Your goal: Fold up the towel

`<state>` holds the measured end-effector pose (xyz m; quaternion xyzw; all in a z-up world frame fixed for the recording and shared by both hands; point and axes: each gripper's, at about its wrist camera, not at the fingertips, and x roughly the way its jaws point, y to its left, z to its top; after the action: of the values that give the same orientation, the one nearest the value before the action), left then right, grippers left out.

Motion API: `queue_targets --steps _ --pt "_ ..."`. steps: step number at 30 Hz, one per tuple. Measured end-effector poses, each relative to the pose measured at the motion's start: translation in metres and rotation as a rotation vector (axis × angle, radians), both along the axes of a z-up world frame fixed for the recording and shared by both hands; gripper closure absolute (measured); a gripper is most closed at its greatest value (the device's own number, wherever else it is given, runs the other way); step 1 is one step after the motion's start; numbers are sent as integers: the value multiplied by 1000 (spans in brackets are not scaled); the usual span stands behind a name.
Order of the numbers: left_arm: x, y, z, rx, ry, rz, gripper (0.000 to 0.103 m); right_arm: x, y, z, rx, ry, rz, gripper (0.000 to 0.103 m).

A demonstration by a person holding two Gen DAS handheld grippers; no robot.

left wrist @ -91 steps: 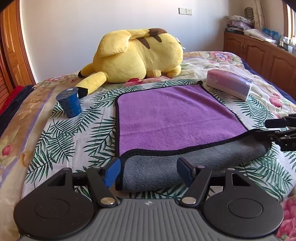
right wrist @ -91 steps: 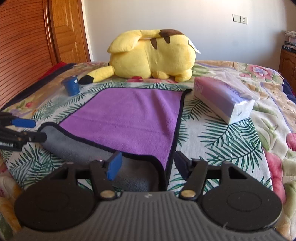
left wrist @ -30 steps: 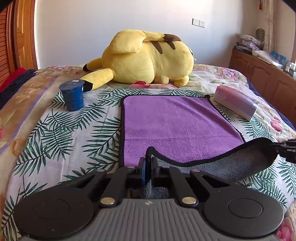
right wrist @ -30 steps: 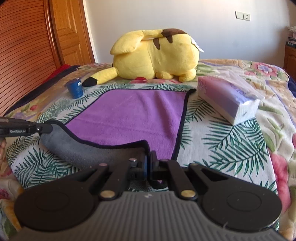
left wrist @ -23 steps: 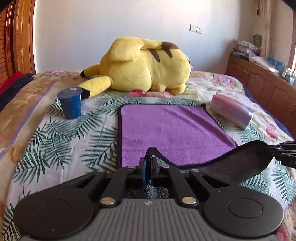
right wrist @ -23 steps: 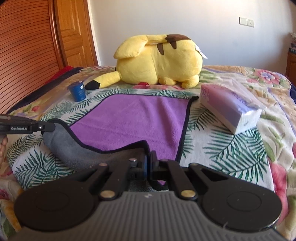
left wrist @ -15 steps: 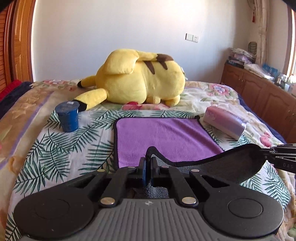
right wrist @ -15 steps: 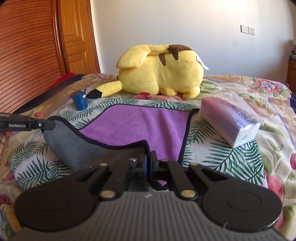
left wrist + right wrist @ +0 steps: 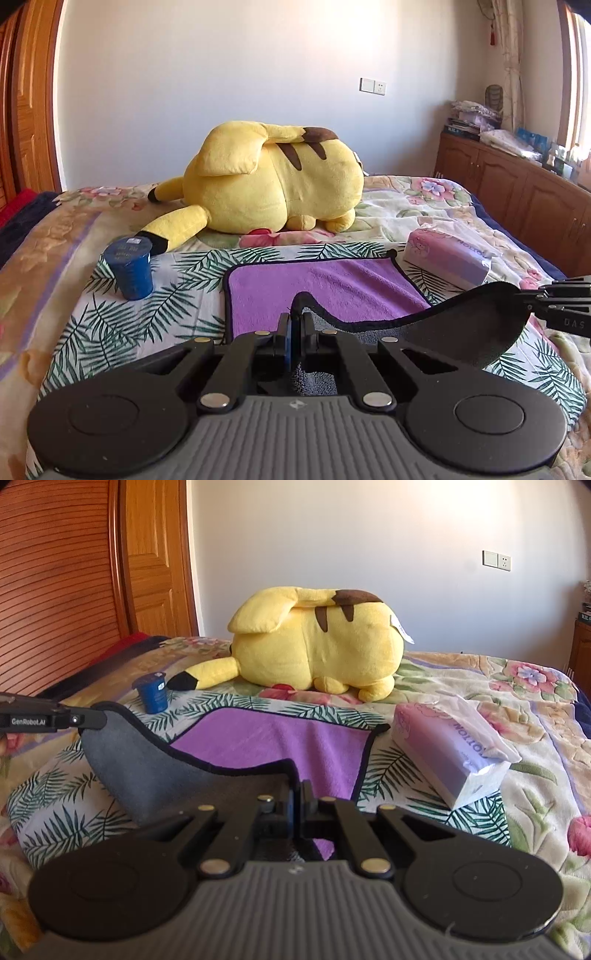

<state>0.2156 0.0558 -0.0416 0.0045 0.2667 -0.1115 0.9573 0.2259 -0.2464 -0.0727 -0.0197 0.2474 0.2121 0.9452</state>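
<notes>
My left claw (image 9: pixel 295 325) is clamped tight on 1 near corner of the towel (image 9: pixel 325 288), the blue pads pressed together with the black-trimmed edge poking up between them. My right claw (image 9: pixel 297 797) is pinched the same way on the other near corner, its jaws closed flat on the cloth. Between the 2 claws the near edge hangs lifted off the bed (image 9: pixel 74 332), sagging in a curve that shows the grey underside, while the far half of the towel lies flat, purple side up, on the palm-leaf print of the cover. In the left view my right claw shows at the right edge holding its raised corner; in the right view my left claw (image 9: pixel 90 720) shows at the left edge doing likewise. Just beyond the towel's far right corner lies a purple tissue pack (image 9: pixel 450 753), close beside the edge. Off the far left corner a blue cup (image 9: pixel 128 267) stands upright, apart from the towel. Behind both lies a big yellow plush (image 9: pixel 273 181), its black-tipped tail near the cup. A wooden cabinet (image 9: pixel 517 192) lines the right wall.
</notes>
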Motion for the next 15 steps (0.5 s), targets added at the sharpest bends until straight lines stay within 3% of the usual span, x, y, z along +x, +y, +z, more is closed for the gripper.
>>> queue_targets --steps 15 --pt "21 5 8 29 -25 -36 103 23 -3 4 -15 -27 -19 100"
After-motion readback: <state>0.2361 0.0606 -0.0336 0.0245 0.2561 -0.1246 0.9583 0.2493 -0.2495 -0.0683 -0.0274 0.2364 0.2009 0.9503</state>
